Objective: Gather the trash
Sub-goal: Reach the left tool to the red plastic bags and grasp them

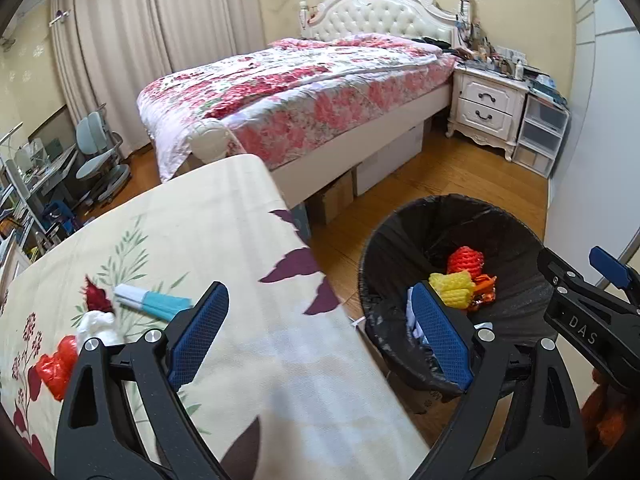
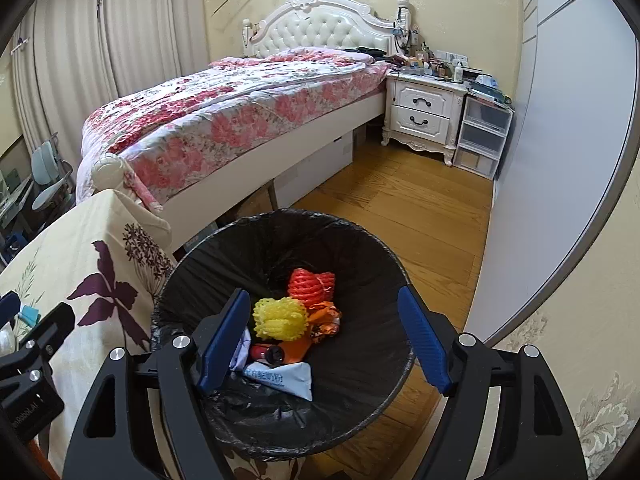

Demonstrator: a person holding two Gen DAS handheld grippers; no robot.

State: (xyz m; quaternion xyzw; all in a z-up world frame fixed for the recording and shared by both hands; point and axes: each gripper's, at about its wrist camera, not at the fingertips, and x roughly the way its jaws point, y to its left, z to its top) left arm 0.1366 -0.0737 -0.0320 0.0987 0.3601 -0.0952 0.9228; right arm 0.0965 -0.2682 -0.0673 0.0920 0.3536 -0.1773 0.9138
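Both the left gripper (image 1: 320, 334) and right gripper (image 2: 324, 344) stood spread and empty; reaching toward ten o'clock, the left risked knocking the tissue (image 1: 96, 326) off the tabletop (image 1: 248, 320), missing the bin (image 2: 360, 364).

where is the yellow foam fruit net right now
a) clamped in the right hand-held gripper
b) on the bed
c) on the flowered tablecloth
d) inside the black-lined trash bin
d: the yellow foam net lies inside the black-lined trash bin beside a red foam net, while the right hand-held gripper hangs open above the bin with nothing between its pads.
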